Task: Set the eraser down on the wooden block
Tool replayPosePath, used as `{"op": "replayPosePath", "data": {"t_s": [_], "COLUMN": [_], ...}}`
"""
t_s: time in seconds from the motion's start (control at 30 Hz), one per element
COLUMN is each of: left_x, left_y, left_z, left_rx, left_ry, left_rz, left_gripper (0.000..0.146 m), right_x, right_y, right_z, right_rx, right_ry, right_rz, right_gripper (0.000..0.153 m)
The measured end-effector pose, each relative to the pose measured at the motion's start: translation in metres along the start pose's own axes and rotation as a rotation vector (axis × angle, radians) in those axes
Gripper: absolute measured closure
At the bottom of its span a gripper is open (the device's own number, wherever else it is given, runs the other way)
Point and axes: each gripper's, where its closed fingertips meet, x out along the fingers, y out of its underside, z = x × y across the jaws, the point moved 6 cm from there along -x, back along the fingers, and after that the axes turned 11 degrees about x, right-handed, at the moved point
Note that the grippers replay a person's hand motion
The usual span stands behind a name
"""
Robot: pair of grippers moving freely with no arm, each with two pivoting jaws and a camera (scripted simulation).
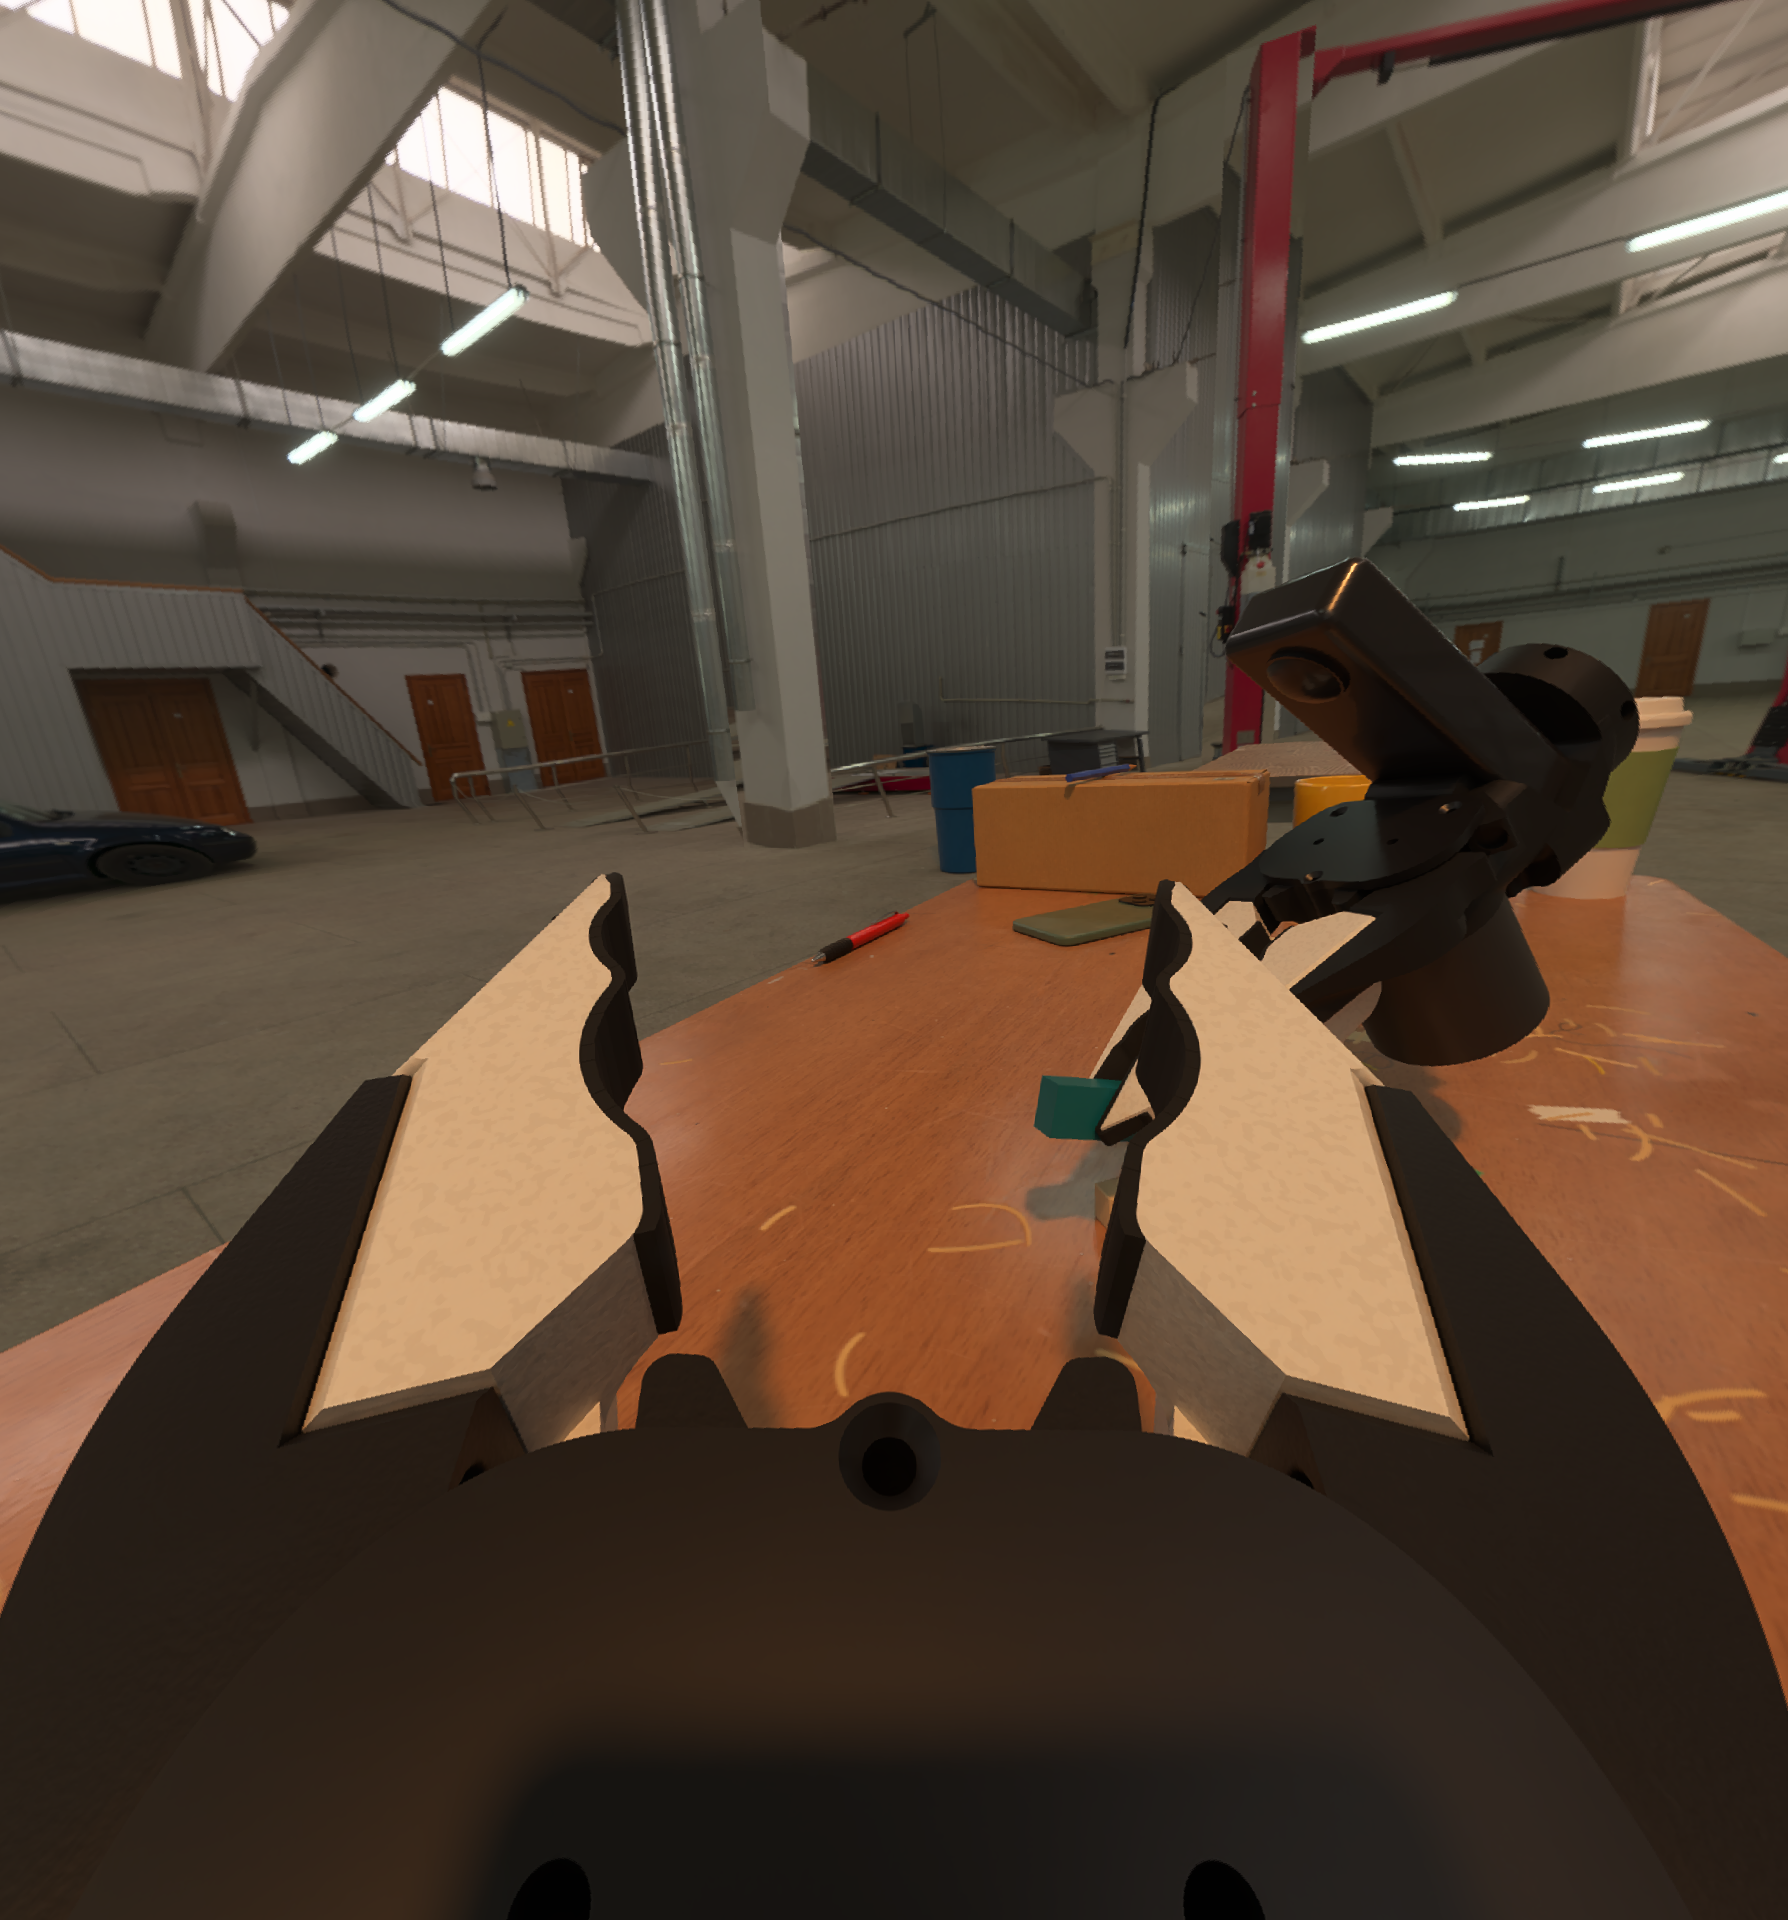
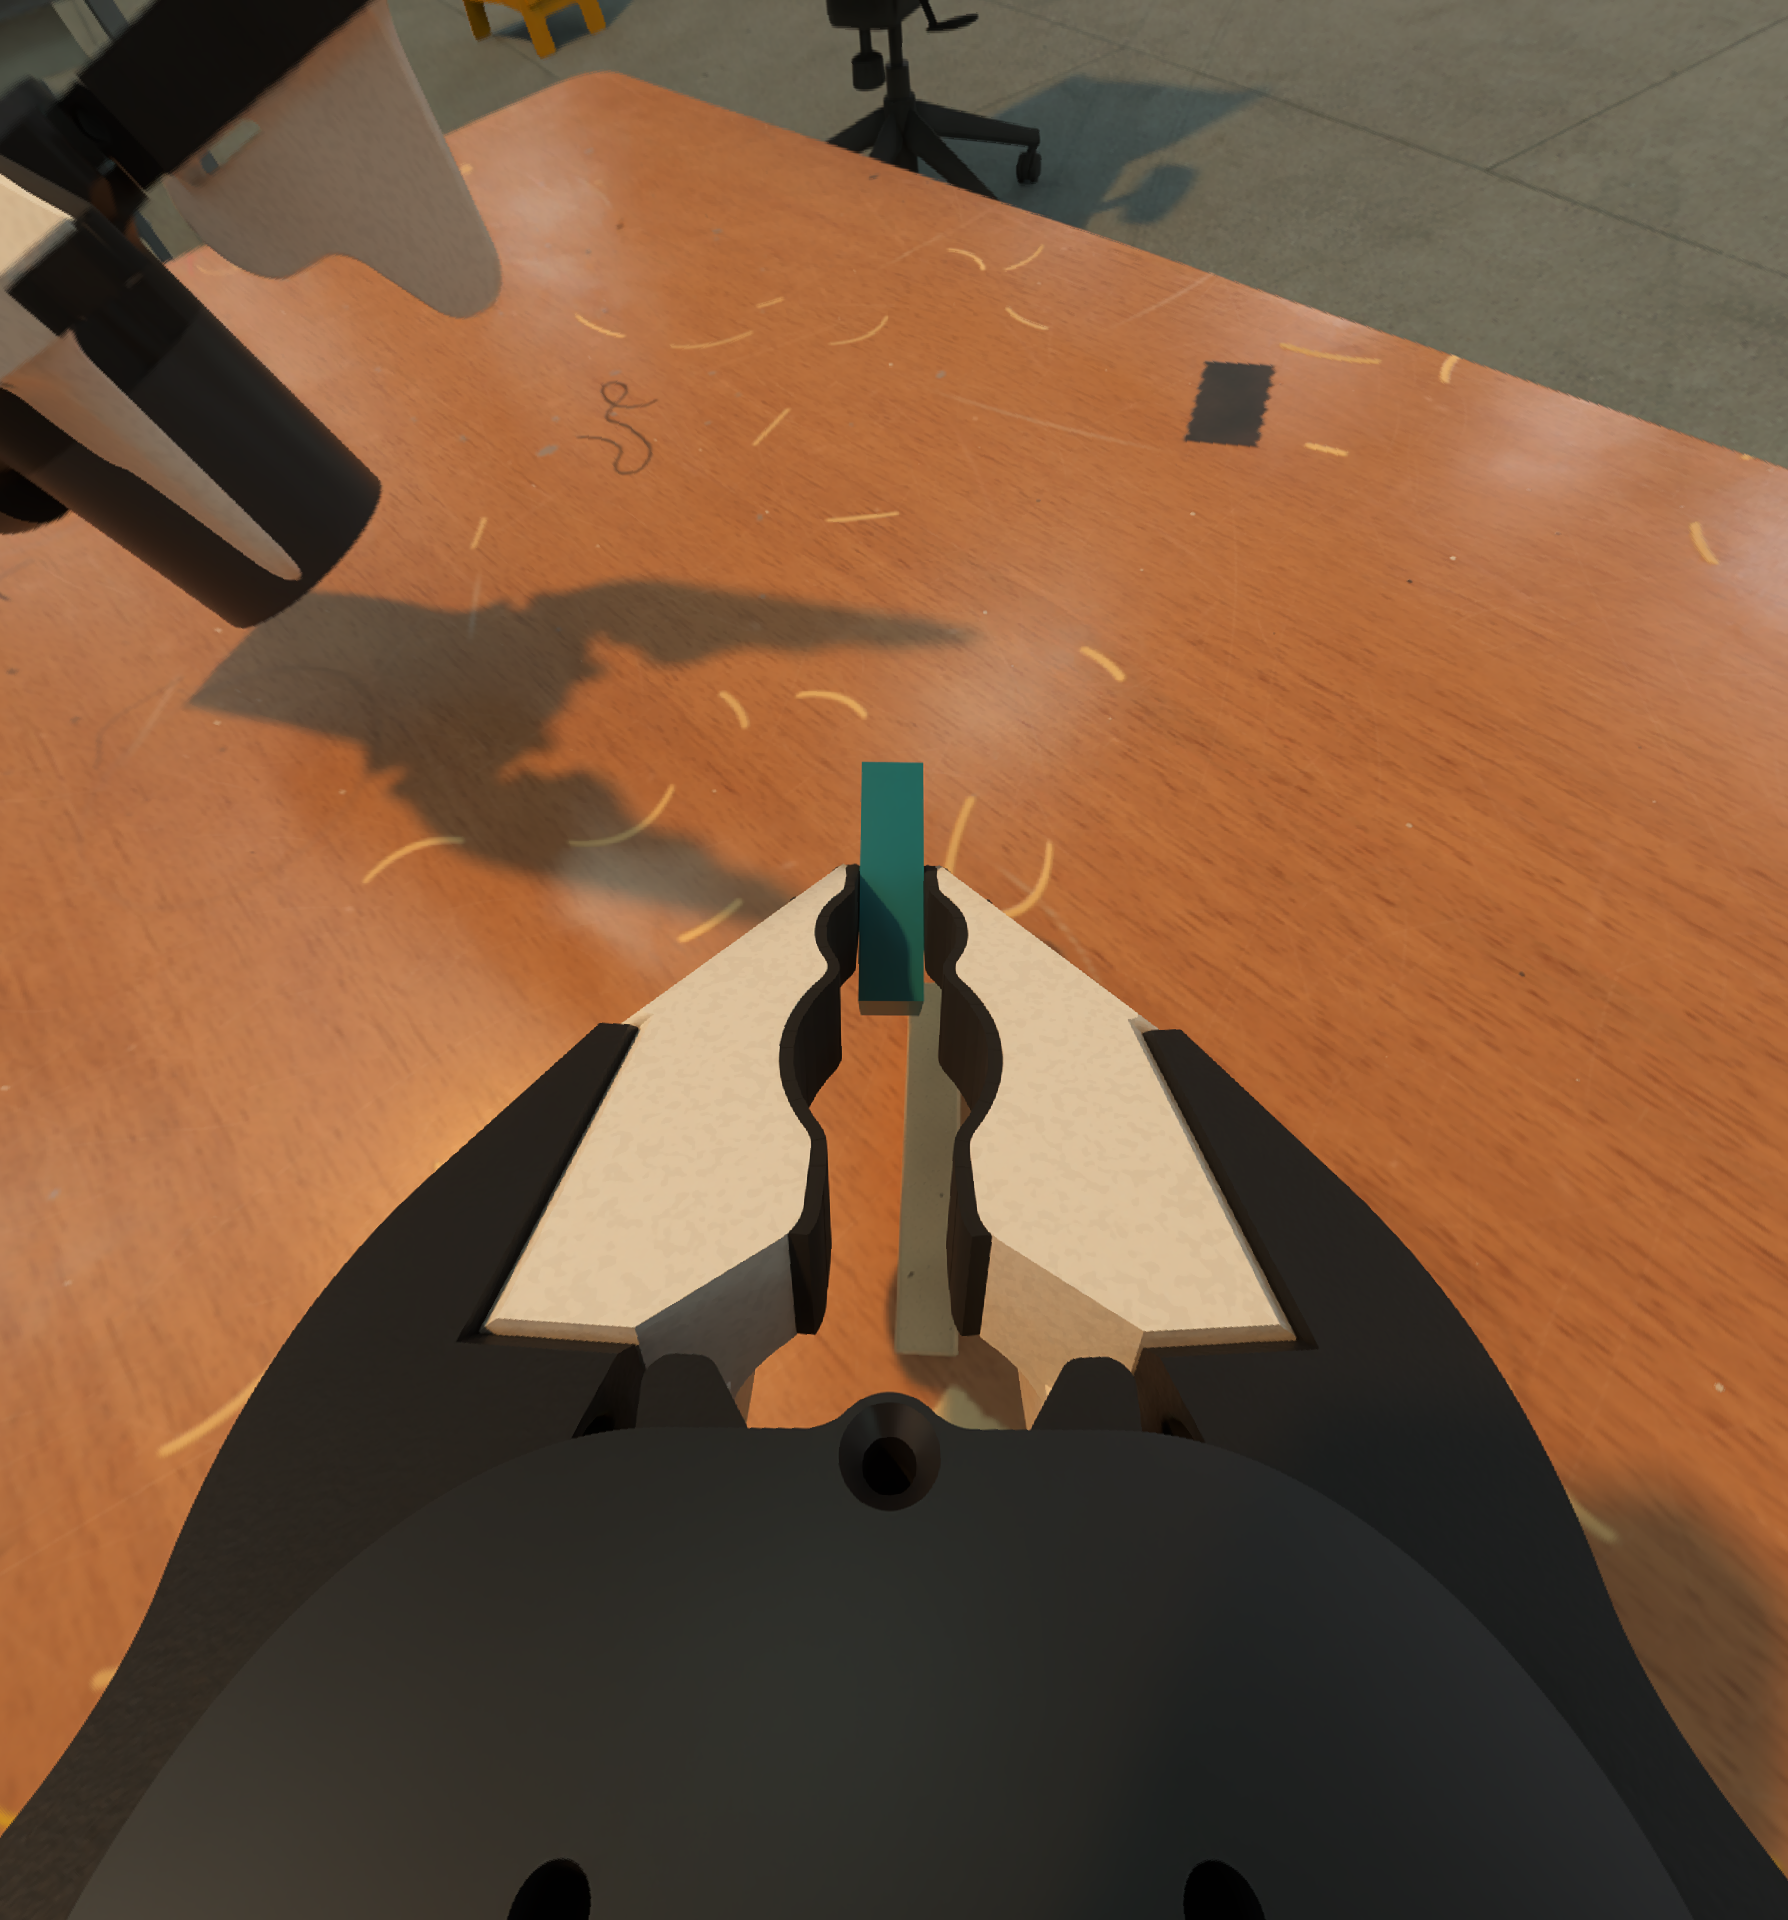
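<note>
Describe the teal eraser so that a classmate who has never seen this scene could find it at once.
Start at the scratched orange-brown wooden table. Above it hang the right tongs, black with cream fingers, shut on a small flat teal rectangular eraser held on edge at their tips. It is the only teal thing; the pale wooden block lying beneath is cream.

You're looking across a scratched orange-brown table. At its far end a cardboard box is sitting, a green phone lying just near of it and a red pen lying to the left. A paper cup is standing far right.
</note>
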Motion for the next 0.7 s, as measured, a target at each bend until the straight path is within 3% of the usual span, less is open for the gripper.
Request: {"op": "replayPosePath", "data": {"t_s": [0.33, 0.7], "left_x": [-0.004, -0.003], "left_y": [0.003, 0.004], "left_z": [0.004, 0.002], "left_rx": [0.018, 0.045], "left_ry": [-0.02, -0.009], "left_rz": [-0.002, 0.008], "left_gripper": [0.049, 0.051], "right_x": [0.013, 0.001], "right_y": [0.01, 0.013], "right_z": [-0.007, -0.008], "right_rx": [-0.025, -0.05], "right_ry": [0.055, 0.087], "right_rz": [0.086, 0.171], "right_gripper": [0.142, 0.142]}}
